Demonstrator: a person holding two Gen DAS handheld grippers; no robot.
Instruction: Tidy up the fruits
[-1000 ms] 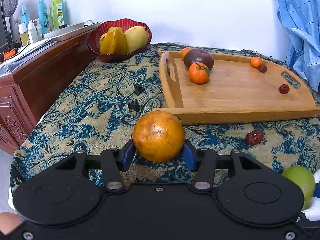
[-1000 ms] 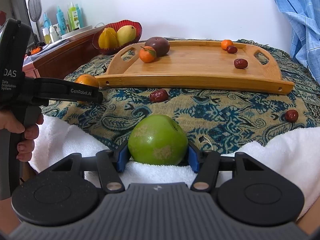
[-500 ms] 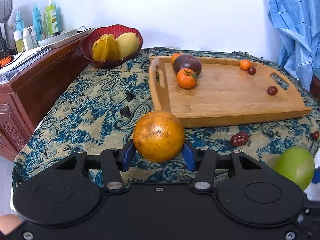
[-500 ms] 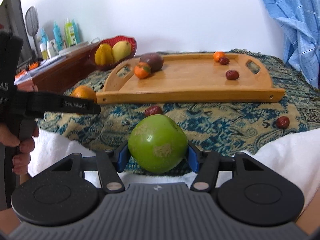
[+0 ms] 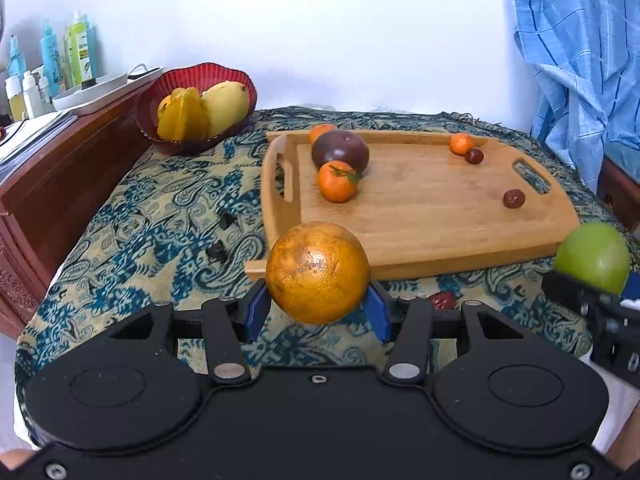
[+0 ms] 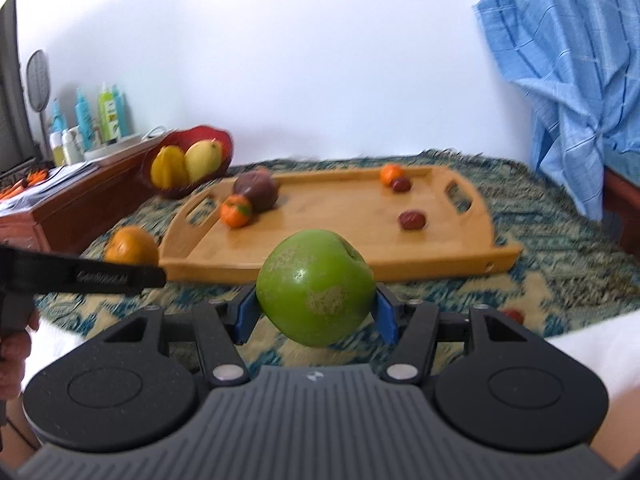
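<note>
My left gripper (image 5: 317, 310) is shut on a large orange (image 5: 317, 272), held above the patterned cloth just in front of the wooden tray (image 5: 420, 216). My right gripper (image 6: 316, 312) is shut on a green apple (image 6: 315, 286), also lifted, facing the tray (image 6: 340, 236). In the left wrist view the green apple (image 5: 594, 258) shows at the right edge. The tray carries a dark purple fruit (image 5: 340, 151), a tangerine (image 5: 337, 181), a small orange (image 5: 461, 143) and two red dates (image 5: 513, 198). A red date (image 5: 442, 300) lies on the cloth near the tray's front edge.
A red bowl (image 5: 188, 80) with a starfruit and a mango stands at the back left, beside a wooden cabinet (image 5: 48, 168) bearing bottles. A blue striped cloth (image 5: 580, 60) hangs at the right. A white towel (image 6: 592, 344) lies at the near edge.
Both grippers have risen and moved toward the tray with their fruits still gripped. The green apple has come higher along the right edge of the left wrist view.
</note>
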